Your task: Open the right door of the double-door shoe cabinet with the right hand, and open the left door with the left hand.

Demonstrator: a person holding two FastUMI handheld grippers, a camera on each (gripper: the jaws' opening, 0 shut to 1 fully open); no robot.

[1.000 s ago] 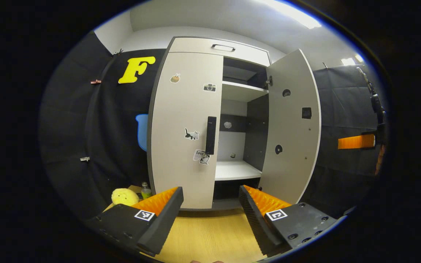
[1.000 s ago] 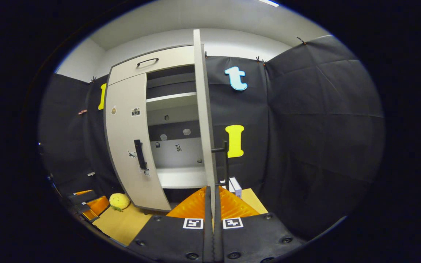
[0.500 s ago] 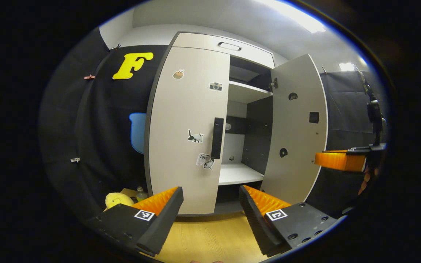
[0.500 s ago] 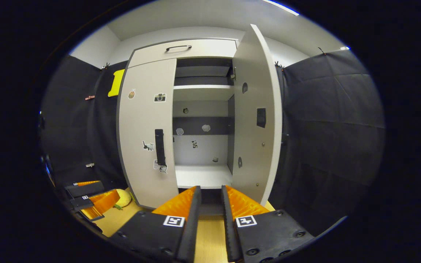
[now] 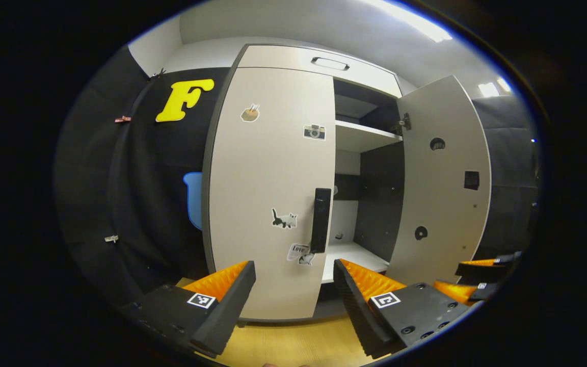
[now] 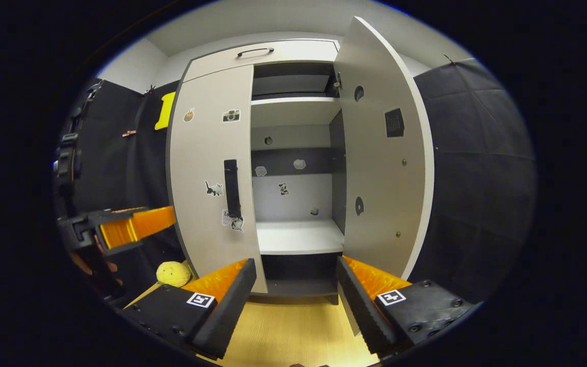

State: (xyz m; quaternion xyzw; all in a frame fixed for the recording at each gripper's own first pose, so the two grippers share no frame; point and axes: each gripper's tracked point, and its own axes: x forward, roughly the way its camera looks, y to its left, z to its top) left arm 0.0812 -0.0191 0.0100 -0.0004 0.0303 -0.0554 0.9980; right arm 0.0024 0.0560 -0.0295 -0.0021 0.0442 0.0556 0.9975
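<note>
Left tool [image 5: 293, 285] – fingers wide apart, holding nothing, facing the closed left door [image 5: 270, 188] just short of its black handle [image 5: 320, 220]. Right tool [image 6: 296, 285] – fingers likewise spread, empty, clear of the right door [image 6: 382, 168], which stands swung open. Shoe cabinet [image 6: 293, 51] interior exposed: white shelf [image 6: 298, 237], dark back strip. Stickers on left door. Yellow plush toy [image 6: 173, 273] on wooden bench [image 6: 278, 331] beside cabinet

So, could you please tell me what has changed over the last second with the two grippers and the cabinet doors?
The right gripper let go of the right door: its jaws, shut on the door's edge a second ago, now stand wide open and clear of it. The left gripper moved closer to the left door, towards its handle. The left door stayed closed, the right door open, and the left jaws open.
</note>
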